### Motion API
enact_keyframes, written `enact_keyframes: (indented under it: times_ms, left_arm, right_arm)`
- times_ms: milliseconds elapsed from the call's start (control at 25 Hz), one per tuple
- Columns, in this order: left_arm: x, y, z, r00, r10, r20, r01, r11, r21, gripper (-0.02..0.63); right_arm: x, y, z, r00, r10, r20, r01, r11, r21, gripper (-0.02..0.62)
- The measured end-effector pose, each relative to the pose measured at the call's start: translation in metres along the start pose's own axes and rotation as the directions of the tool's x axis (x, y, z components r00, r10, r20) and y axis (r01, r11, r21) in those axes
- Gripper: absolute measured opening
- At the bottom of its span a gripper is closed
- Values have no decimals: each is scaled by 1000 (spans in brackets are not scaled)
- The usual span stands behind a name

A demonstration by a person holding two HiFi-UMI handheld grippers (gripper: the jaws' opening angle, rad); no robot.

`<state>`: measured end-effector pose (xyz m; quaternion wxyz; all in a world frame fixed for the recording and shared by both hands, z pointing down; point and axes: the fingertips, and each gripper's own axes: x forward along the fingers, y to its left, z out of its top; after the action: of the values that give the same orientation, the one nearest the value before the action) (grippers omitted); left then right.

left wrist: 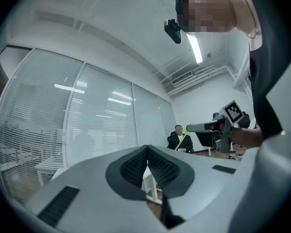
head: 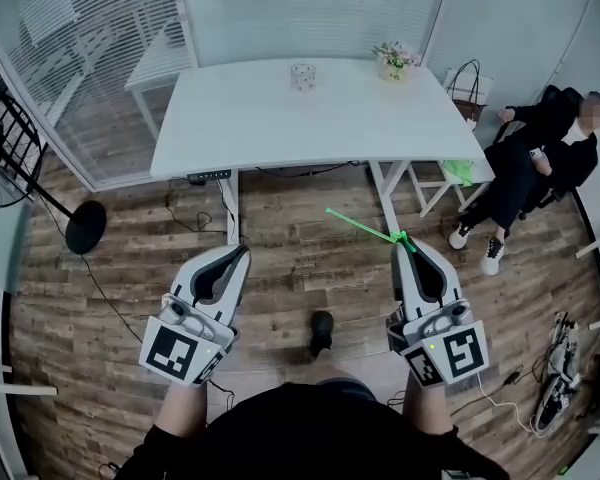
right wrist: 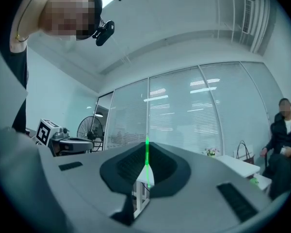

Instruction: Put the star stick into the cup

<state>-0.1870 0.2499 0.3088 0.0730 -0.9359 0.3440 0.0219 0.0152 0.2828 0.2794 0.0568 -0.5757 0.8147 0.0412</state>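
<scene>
Where right claw [head: 405, 240] pinches it, star stick [head: 365, 225] juts leftward

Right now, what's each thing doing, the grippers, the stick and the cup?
Cup: upright on the table.
Star stick: held, poking out past the jaws, not in the cup.
Right gripper: shut on the star stick.
Left gripper: shut, empty.

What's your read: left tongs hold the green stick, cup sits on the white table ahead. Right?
No, wrong hand: the right tongs hold the green stick, seen in the right gripper view; the left tongs are shut on nothing. The cup does sit on the white table ahead.
</scene>
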Motion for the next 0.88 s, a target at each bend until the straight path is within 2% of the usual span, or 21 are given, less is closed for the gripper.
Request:
enact_keyframes:
  times_ms: [280, 640, 880]
  left_arm:
    - [53, 23, -14, 999, 26, -36, -27, 999, -25, 14]
    - [123, 56, -22, 997, 58, -47, -60, 997, -41, 14]
    - [174, 74, -27, 996, 72, -51, -74, 996, -42, 14]
  right_arm:
    - [48, -45, -28, 998, -9, -70, 12, 999, 37, 20]
    - [122, -102, -52, 990, 29, -141, -18, 997, 73, 20]
    - [157, -139, -52, 990, 46, -134, -36, 997, 75, 20]
